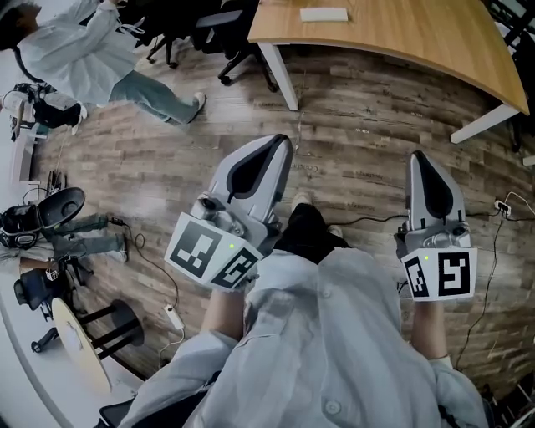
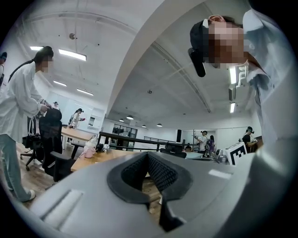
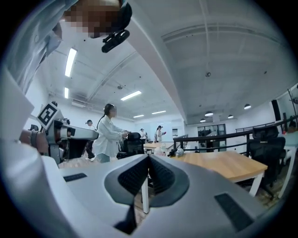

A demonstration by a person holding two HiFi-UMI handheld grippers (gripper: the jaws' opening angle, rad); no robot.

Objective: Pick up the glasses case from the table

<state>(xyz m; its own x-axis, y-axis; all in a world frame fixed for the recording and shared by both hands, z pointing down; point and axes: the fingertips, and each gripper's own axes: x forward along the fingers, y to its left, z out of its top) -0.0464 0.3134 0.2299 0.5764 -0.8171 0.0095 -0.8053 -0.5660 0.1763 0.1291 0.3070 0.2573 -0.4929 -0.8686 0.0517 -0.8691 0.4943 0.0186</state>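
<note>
Two grippers, the left gripper [image 1: 282,142] and the right gripper [image 1: 418,159], hang over the plank floor [image 1: 368,125] in the head view, well apart from the pale glasses case [image 1: 323,14] lying on the wooden table [image 1: 401,42]. The left gripper view shows its jaws pressed together on nothing. The right gripper view shows the same, with the table ahead.
</note>
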